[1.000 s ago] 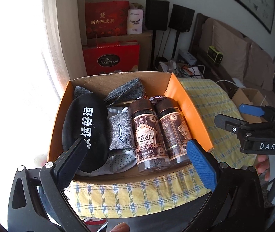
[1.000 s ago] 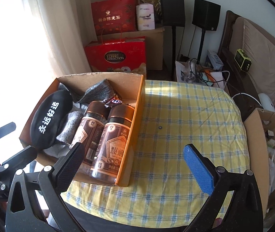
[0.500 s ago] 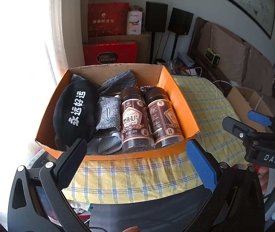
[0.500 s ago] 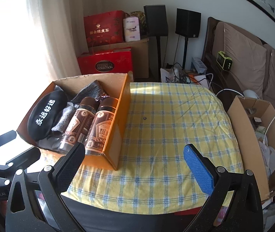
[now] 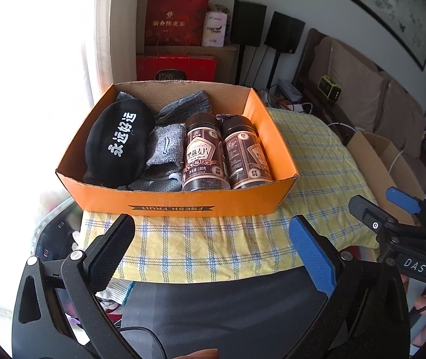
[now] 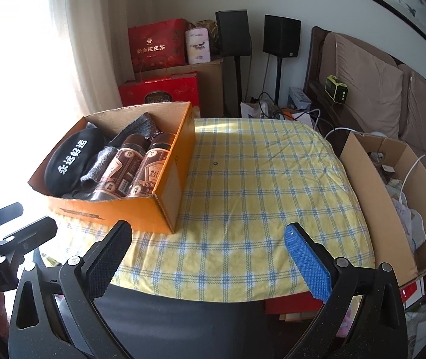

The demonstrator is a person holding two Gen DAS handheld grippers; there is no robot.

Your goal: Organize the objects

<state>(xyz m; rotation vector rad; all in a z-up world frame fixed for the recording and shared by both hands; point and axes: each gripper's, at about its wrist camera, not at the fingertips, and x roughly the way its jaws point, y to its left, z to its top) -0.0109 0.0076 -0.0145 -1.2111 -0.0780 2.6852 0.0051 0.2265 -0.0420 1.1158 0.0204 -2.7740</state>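
Note:
An orange cardboard box sits on the left of a yellow checked table. In it lie a black pouch with white characters, grey socks and two brown jars side by side. My left gripper is open and empty, held back from the box's near wall. My right gripper is open and empty over the table's near edge, right of the box. It also shows in the left wrist view.
An open brown carton with clutter stands right of the table. Red gift boxes, two black speakers and a sofa are behind. A bright curtained window is at the left.
Both grippers have pulled back and up from the box, which now looks smaller and farther. Both stay open and empty.

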